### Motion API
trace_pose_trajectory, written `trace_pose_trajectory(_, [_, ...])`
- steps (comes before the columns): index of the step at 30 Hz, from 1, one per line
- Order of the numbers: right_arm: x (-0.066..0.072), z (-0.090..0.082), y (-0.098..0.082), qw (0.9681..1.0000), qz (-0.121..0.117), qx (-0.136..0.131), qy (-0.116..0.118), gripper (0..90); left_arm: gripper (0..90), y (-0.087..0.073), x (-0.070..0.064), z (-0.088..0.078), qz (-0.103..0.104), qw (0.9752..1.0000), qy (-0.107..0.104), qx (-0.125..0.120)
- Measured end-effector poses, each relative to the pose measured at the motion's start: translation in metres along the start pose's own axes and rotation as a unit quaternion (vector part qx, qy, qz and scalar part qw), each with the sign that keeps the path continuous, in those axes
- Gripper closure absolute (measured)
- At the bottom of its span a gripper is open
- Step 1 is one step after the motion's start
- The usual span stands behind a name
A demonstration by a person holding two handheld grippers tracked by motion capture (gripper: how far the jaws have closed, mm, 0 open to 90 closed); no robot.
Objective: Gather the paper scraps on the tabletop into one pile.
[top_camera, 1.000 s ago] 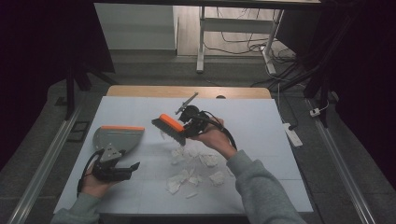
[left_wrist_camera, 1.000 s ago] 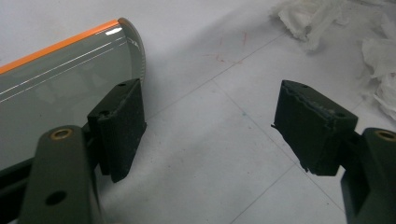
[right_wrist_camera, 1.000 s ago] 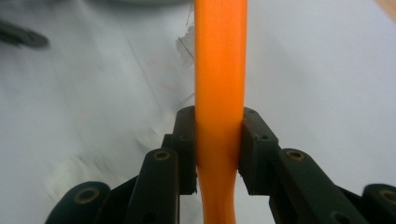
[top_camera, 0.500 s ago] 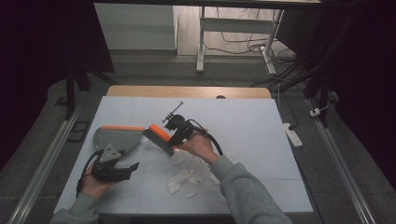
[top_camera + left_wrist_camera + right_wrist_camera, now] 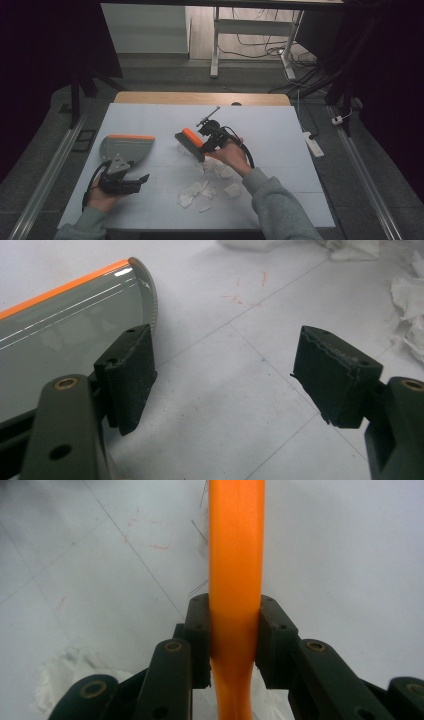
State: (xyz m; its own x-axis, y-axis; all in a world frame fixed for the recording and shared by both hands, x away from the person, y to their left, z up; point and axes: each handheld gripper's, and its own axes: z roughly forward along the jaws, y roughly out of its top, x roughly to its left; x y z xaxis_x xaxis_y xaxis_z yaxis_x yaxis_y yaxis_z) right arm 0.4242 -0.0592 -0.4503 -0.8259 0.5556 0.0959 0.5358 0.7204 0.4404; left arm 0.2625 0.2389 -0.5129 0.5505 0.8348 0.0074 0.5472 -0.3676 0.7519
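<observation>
My right claw is clenched on the orange handle of the brush, both pads pressed flat against it in the right gripper view, with the bristles low over the surface just beyond the scraps of torn paper. My left claw stands released, nothing between its pads, and the grey dustpan with its orange lip lies just ahead of it, loose on the surface. That is my worry: I judge that if I sweep the paper toward a pan nobody is holding, the brush will shove it along instead of loading it; the light scraps could also scatter if the bristles land hard. Compared with a second ago, the brush has come down and moved left, closer to the dustpan, while my left hand has kept its place.
</observation>
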Motion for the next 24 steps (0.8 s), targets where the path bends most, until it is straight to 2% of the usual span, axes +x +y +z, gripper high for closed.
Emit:
trace_pose_trajectory(1, [0.002, -0.011, -0.002, 0.9998, 0.004, -0.019, 0.002, 70.6, 25.4, 0.0, 0.0, 0.0, 0.0, 1.0, 0.0, -0.001])
trace_pose_trajectory(3, [0.005, -0.023, -0.003, 0.9993, -0.004, -0.037, 0.007, 70.6, 25.4, 0.0, 0.001, 0.0, 0.0, 1.0, 0.0, -0.001])
trace_pose_trajectory(8, [0.015, -0.047, -0.005, 0.9982, -0.028, -0.052, 0.014, 70.6, 25.3, 0.0, 0.002, 0.0, -0.002, 1.0, -0.001, -0.001])
trace_pose_trajectory(13, [0.026, -0.053, -0.011, 0.9975, -0.046, -0.049, 0.019, 70.5, 25.4, -0.001, 0.002, -0.001, -0.002, 1.0, -0.001, -0.002])
trace_pose_trajectory(15, [0.037, -0.056, -0.016, 0.9959, -0.072, -0.051, 0.02, 70.6, 25.4, -0.001, 0.002, -0.001, -0.002, 1.0, -0.001, -0.001])
trace_pose_trajectory(18, [0.049, -0.06, -0.019, 0.9941, -0.092, -0.047, 0.033, 70.6, 25.4, -0.001, 0.002, -0.001, -0.003, 1.0, -0.001, -0.001])
trace_pose_trajectory(21, [0.064, -0.06, -0.023, 0.9914, -0.121, -0.027, 0.041, 70.6, 25.4, -0.001, 0.003, -0.001, -0.004, 1.0, 0.0, -0.002])
trace_pose_trajectory(22, [0.064, -0.06, -0.023, 0.9914, -0.121, -0.027, 0.041, 70.6, 25.4, -0.001, 0.003, -0.001, -0.004, 1.0, 0.0, -0.001])
trace_pose_trajectory(23, [0.073, -0.057, -0.026, 0.9894, -0.138, -0.007, 0.043, 70.6, 25.4, -0.001, 0.003, -0.001, -0.004, 1.0, 0.001, 0.0])
trace_pose_trajectory(24, [0.076, -0.055, -0.027, 0.9882, -0.146, 0.001, 0.046, 70.5, 25.4, -0.001, 0.003, -0.001, -0.004, 1.0, 0.001, 0.001])
